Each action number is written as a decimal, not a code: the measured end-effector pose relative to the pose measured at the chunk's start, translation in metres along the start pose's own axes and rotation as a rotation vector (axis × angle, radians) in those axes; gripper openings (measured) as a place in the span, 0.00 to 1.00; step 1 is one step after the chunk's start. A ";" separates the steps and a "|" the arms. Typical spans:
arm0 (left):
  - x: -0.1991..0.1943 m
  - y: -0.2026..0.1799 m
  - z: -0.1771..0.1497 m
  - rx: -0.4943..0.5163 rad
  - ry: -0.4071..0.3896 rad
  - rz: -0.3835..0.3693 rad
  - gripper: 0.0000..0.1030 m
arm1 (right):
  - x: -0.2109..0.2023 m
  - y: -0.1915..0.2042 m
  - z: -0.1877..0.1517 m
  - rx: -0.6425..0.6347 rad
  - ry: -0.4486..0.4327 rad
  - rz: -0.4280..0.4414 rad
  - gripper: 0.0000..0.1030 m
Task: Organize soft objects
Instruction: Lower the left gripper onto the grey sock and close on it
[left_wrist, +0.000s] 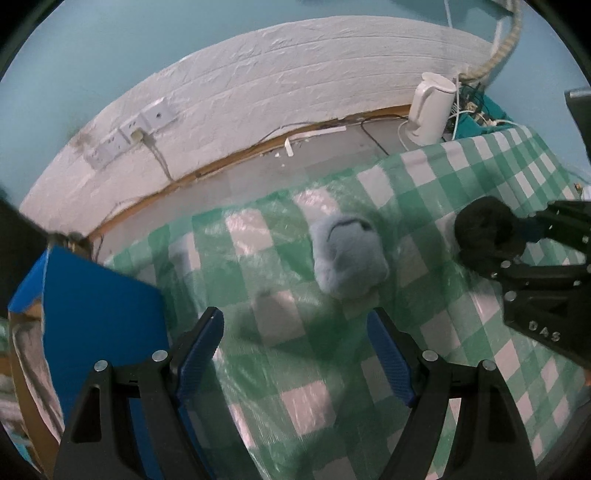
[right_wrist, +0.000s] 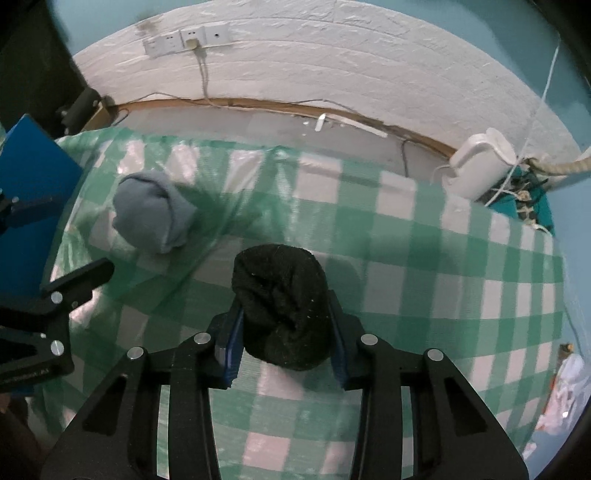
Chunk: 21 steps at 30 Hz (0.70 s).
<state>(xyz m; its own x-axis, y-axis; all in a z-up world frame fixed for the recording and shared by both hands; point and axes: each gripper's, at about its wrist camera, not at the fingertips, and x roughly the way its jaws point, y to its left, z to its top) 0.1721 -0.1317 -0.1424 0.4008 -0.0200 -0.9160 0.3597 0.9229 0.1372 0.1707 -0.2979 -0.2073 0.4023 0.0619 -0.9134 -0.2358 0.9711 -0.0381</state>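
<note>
- Right gripper (right_wrist: 284, 325) squeezed tight on black sock ball (right_wrist: 282, 306), above green checked cloth (right_wrist: 424, 258).
- Left gripper (left_wrist: 295, 332) spread wide, holding nothing.
- Blue sock ball (left_wrist: 347, 258) on cloth, at 12 o'clock from left fingers (left_wrist: 201, 354).

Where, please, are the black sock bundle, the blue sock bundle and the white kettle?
black sock bundle (right_wrist: 282, 306): right wrist view, middle of the bundle.
blue sock bundle (left_wrist: 349, 254): left wrist view, its top.
white kettle (left_wrist: 430, 107): left wrist view, its body.

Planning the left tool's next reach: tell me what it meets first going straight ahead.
Probably the blue rolled sock, lying on the checked cloth just ahead of the open left tool, slightly right of centre; depth is uncertain.
</note>
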 end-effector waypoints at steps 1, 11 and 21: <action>0.000 -0.002 0.002 0.012 -0.006 0.007 0.79 | -0.003 -0.001 0.000 0.002 -0.001 -0.006 0.36; 0.006 -0.020 0.018 0.036 -0.013 -0.038 0.79 | -0.014 -0.013 -0.005 0.033 -0.012 0.016 0.36; 0.034 -0.034 0.036 0.070 0.041 0.011 0.79 | -0.019 -0.018 -0.010 0.057 -0.011 0.016 0.37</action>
<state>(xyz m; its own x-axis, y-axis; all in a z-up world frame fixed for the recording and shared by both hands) 0.2038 -0.1780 -0.1645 0.3711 0.0071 -0.9286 0.4141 0.8938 0.1723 0.1585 -0.3188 -0.1934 0.4091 0.0797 -0.9090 -0.1916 0.9815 -0.0002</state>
